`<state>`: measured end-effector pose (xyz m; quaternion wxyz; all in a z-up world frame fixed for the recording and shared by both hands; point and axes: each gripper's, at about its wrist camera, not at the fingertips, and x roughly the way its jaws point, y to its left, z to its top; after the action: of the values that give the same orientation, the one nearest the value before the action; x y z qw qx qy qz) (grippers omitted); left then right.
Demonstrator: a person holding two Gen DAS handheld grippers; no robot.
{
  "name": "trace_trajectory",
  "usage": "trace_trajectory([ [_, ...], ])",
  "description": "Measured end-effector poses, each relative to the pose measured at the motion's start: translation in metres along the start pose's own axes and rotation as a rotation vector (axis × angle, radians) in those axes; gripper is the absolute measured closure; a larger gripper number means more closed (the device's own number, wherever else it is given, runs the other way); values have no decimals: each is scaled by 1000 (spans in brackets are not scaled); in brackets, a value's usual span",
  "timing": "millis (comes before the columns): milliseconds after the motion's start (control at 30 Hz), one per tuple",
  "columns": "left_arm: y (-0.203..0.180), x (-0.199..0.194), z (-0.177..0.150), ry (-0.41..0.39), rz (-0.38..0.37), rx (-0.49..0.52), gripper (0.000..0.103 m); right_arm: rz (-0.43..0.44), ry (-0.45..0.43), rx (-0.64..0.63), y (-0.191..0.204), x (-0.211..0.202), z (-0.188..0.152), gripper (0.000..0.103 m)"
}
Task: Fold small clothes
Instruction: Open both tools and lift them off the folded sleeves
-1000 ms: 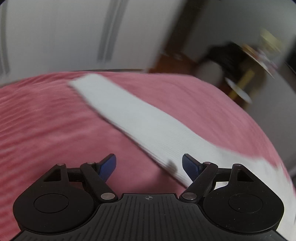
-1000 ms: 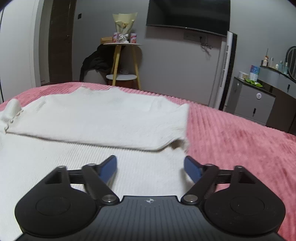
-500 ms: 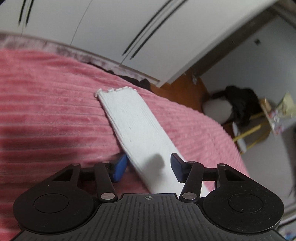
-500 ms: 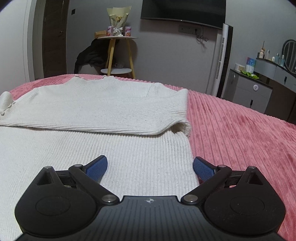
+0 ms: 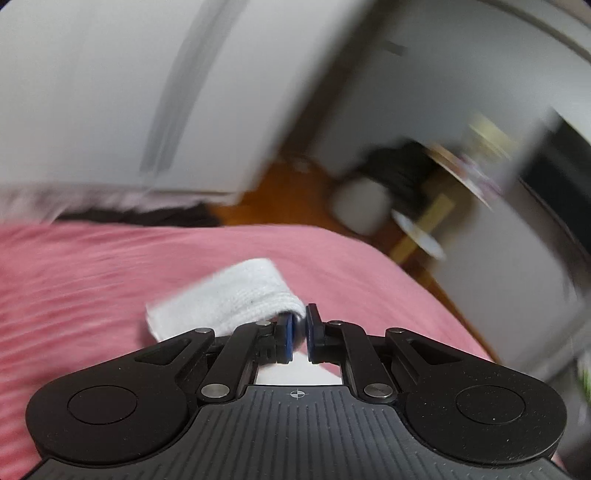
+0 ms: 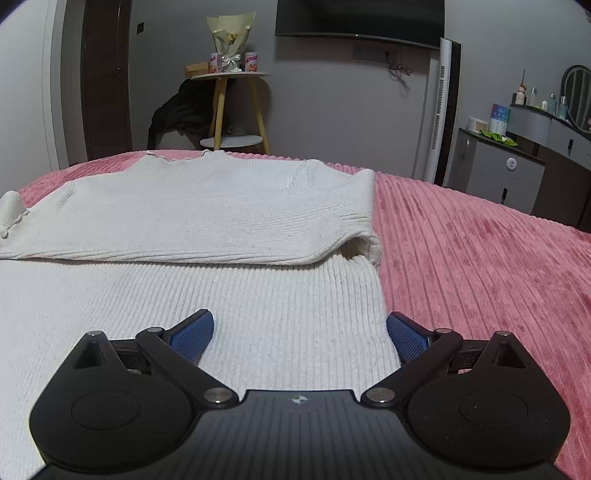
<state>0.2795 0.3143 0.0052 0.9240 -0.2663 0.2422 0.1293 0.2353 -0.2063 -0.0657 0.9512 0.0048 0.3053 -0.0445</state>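
Observation:
A white ribbed knit sweater (image 6: 207, 206) lies on the pink corduroy bedspread (image 6: 480, 266), with its right sleeve folded across the body. My right gripper (image 6: 300, 334) hovers low over the sweater's lower right edge, jaws wide open, with nothing pinched. In the blurred left wrist view, my left gripper (image 5: 299, 334) is shut on the sweater's other white sleeve (image 5: 236, 295). The sleeve is lifted and bunched up off the bedspread (image 5: 92, 288), its end curling over to the left of the pads.
Past the bed's far edge stand a wooden side table (image 6: 231, 107) with a bouquet and a dark garment, a wall TV (image 6: 360, 16), a tall white fan (image 6: 445, 110) and a grey dresser (image 6: 517, 158). White wardrobe doors (image 5: 147, 92) are on the left.
The left gripper's jaws closed on the sleeve that lay flat between them, and it has lifted the sleeve. The right gripper's jaws widened and it settled slightly closer to the sweater's edge.

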Motion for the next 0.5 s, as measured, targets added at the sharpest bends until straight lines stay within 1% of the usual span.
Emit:
trace_trajectory([
  [67, -53, -9, -23, 21, -64, 145, 94, -4, -1, -5, 1, 0, 0, 4],
  [133, -103, -15, -55, 62, -135, 281, 94, -8, -2, -9, 2, 0, 0, 4],
  [200, -146, -16, -92, 128, -161, 377, 89, -11, -3, -12, 2, -1, 0, 4],
  [233, -161, -15, -110, 168, -162, 394, 72, -12, -3, -12, 2, -1, 1, 4],
  [267, -172, -17, -126, 202, -156, 390, 54, -12, -2, -12, 2, -1, 1, 4],
  [300, -180, -22, -139, 218, -149, 366, 49, -12, -3, -12, 2, -1, 0, 4],
  [333, -184, -27, -150, 228, -149, 345, 45, -12, -3, -12, 2, -1, 0, 4],
  [367, -185, -33, -158, 240, -144, 327, 44, -10, -3, -10, 2, -1, 1, 4],
  [400, -185, -39, -165, 246, -121, 309, 42, -8, -3, -7, 1, -1, 1, 4],
  [433, -184, -42, -169, 253, -88, 297, 40, -5, -2, -4, 1, -1, 1, 4],
  [500, -177, -50, -168, 251, -7, 241, 38, -2, 3, -1, 0, 0, 2, 4],
])
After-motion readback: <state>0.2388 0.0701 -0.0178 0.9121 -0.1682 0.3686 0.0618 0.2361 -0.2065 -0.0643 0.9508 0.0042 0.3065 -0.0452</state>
